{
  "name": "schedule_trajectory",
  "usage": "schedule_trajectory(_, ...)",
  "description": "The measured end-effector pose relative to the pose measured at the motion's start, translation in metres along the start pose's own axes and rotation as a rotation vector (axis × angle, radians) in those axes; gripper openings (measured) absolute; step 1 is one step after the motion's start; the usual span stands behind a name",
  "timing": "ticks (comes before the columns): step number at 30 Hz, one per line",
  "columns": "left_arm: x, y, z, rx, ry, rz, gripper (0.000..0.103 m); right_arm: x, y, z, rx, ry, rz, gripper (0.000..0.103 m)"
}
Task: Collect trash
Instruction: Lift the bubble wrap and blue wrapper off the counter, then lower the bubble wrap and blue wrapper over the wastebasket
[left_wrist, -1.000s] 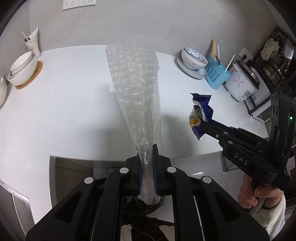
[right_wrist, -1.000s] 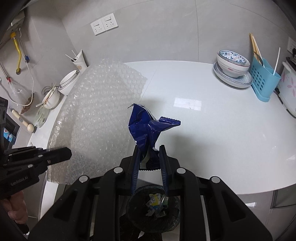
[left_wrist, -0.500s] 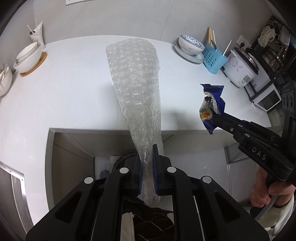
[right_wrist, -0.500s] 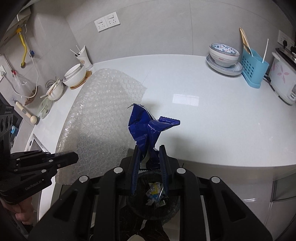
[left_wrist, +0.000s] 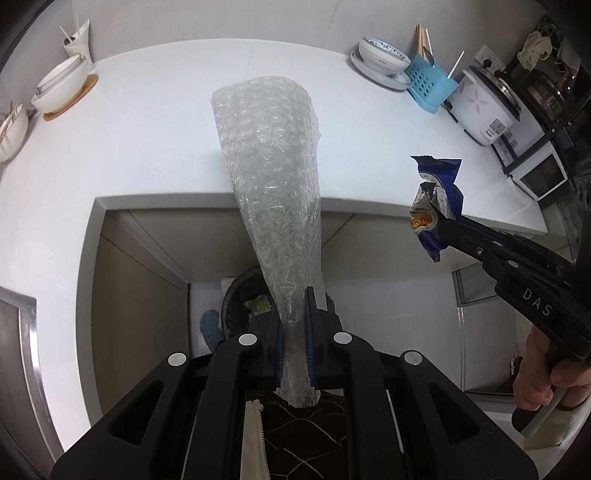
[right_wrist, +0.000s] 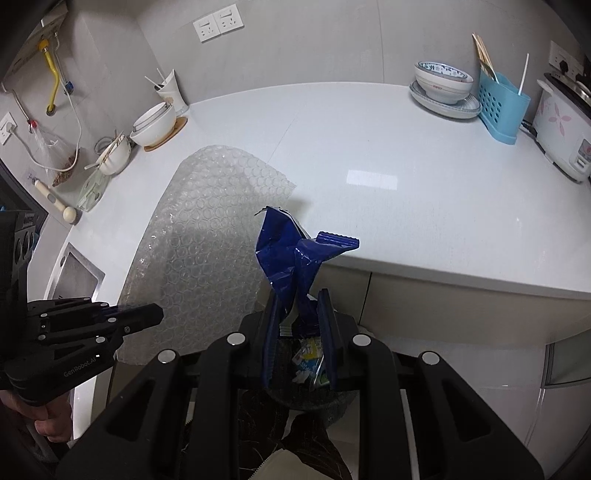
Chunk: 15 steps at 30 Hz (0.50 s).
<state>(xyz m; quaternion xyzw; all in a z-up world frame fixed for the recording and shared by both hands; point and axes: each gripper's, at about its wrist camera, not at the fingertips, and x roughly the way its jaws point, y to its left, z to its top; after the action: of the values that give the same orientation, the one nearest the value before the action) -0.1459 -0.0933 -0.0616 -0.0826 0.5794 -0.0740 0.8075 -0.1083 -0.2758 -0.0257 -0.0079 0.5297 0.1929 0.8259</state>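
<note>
- Blue-padded fingers of the left hand-held gripper are clamped on the narrow lower end of a clear sheet of bubble wrap — the sheet rises from the jaws and fans out wide above the white counter.
- Right hand-held gripper pinches a crumpled dark blue snack wrapper between its fingers; the wrapper sticks up out of the jaws, off the counter.
- Seen from the left wrist, that wrapper hangs beyond the counter's front edge, to the right of the bubble wrap and apart from it.
- Below both grippers stands a dark round trash bin on the floor — scraps of packaging lie inside it.
- Farther back on the counter: a patterned bowl on a plate, a light blue utensil holder and a white rice cooker at right, white bowls at left.
</note>
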Motion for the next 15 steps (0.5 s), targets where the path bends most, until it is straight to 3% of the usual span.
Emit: schedule_trajectory(15,0.041,0.005,-0.042,-0.019,0.129,-0.004,0.008,0.035,-0.001,-0.043,0.000,0.096,0.025,0.020)
